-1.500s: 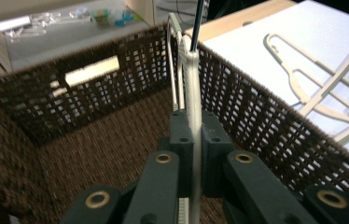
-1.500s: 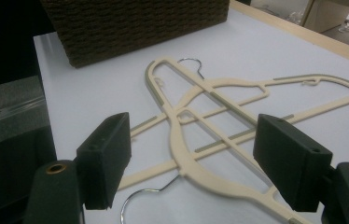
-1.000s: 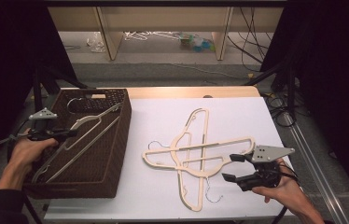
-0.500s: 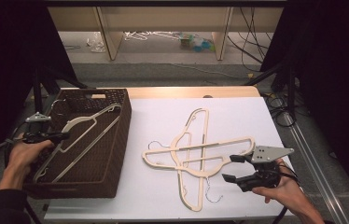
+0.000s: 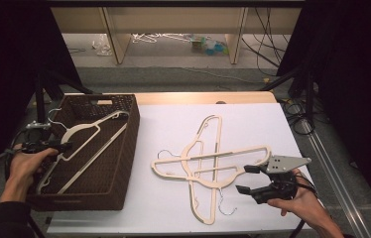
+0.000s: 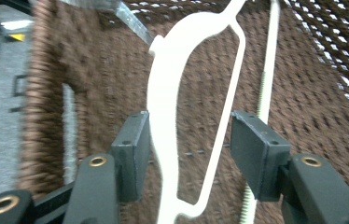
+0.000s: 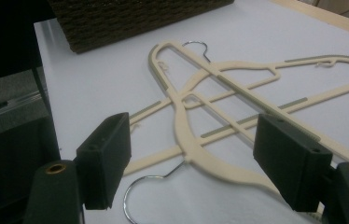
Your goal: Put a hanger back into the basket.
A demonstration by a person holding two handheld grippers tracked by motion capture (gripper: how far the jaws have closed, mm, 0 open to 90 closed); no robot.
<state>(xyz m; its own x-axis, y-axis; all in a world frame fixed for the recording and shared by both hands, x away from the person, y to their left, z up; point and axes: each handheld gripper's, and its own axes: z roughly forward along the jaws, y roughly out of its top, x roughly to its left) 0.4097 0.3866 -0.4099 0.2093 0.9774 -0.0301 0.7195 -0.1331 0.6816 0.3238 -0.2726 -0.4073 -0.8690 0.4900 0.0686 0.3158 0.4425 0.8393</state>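
Brown wicker makes up the basket [image 5: 119, 163], which sits at the left end of the bench [image 5: 173, 218] and serves as the landmark here. At the basket's left rim, the left gripper [image 5: 49, 147] hangs over the inside, held in the person's left hand [image 5: 25, 166]. Its fingers [image 6: 133, 154] have just been opening and now stand apart, with the shoulder of a white hanger [image 5: 82, 148] between them; one pad lies just beside the plastic, though the blur in the left gripper view leaves it unclear whether it touches. That hanger lies slanted inside the basket, hook toward the far left corner. To the right of the basket, on the white sheet, two cream hangers [image 5: 213, 163] lie crossed over each other, flat, with wire hooks [image 7: 144, 196] showing. Farther right of the basket, at the crossed pair's near right edge, the right gripper [image 5: 248, 179] rests low in the right hand [image 5: 302, 203], its fingers [image 7: 105, 156] wide and gripping nothing, aimed at the nearest hanger's shoulder.
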